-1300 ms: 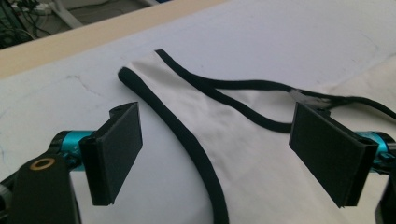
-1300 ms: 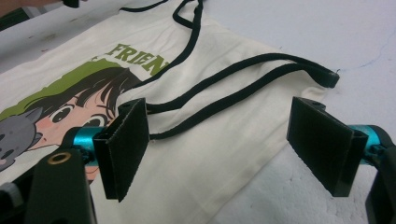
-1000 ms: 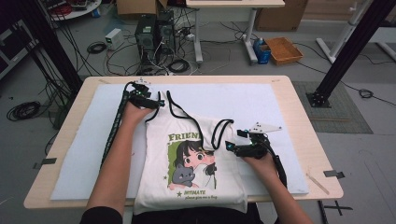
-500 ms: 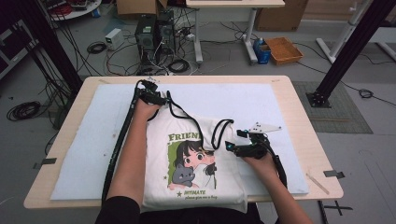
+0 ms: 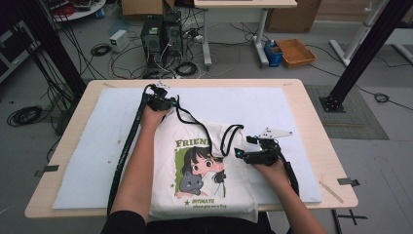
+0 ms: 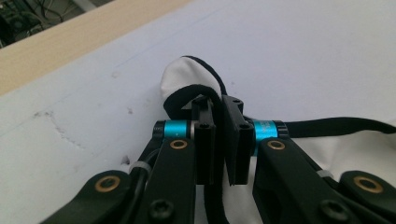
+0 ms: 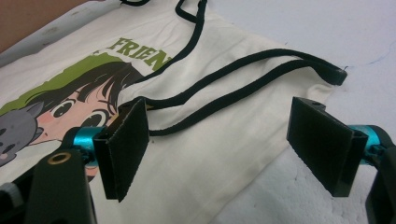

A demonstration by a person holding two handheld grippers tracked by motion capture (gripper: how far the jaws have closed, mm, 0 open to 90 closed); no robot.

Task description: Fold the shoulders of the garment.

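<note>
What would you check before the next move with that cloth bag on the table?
1. Left gripper has hold of the bag: ok. Its jaws have just closed on the bag's corner and the black strap there.
2. Right gripper ready to grab: ok, jaws wide open above the bag's other top corner, nothing pinched.
3. Straps clear of the right jaws: ok, they lie just beyond them.
4. Bag lying flat on the white mat: ok, print side up; only the gripped corner is bunched.
5. Grip deep enough to hold: cannot tell.
</note>
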